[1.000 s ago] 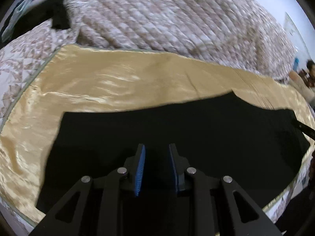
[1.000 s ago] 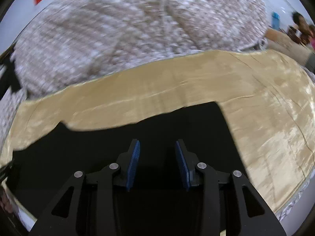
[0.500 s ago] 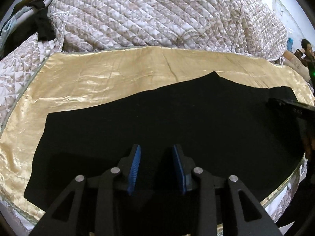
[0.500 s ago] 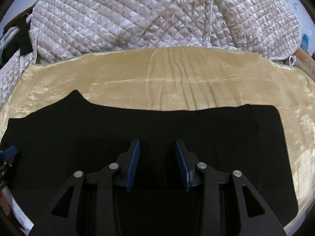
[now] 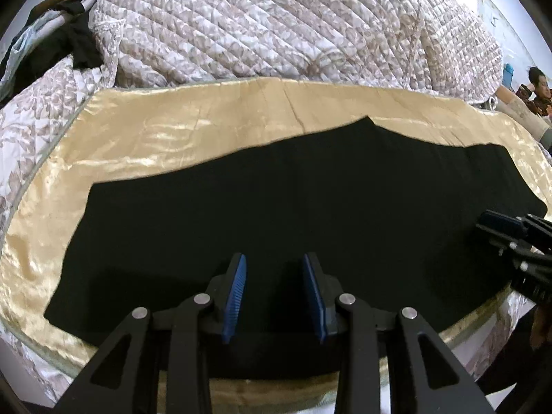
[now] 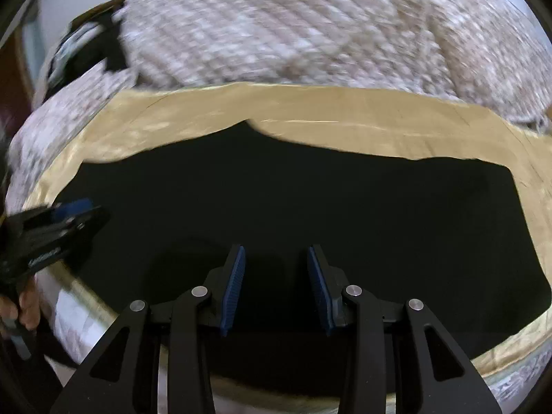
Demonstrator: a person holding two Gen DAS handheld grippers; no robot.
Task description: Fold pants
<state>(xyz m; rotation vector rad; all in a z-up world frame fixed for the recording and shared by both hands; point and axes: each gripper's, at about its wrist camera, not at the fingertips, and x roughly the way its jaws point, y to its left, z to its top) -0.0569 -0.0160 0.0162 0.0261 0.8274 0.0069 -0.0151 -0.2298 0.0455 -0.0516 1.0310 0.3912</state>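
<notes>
Black pants (image 5: 276,207) lie flat lengthwise on a gold satin cloth (image 5: 207,131) spread over a bed. My left gripper (image 5: 274,257) hovers over the near edge of the pants, left of their middle. Its jaws are open, with nothing between the blue pads. The right gripper (image 5: 500,224) shows at the right end of the pants in this view. In the right wrist view, my right gripper (image 6: 276,248) is open over the pants (image 6: 310,207) with an empty gap. There the left gripper (image 6: 69,207) reaches in from the left, held by a hand (image 6: 27,305).
A quilted patterned cover (image 5: 276,27) is heaped behind the gold cloth (image 6: 345,134). Dark clothing (image 5: 76,45) lies at the far left corner. A person (image 5: 538,86) sits at the far right. The bed's near edge runs just under both grippers.
My left jaws have spread wider. The right gripper has swept sideways over the pants and rolled, so the left gripper now shows larger in its view. The pants stay flat.
</notes>
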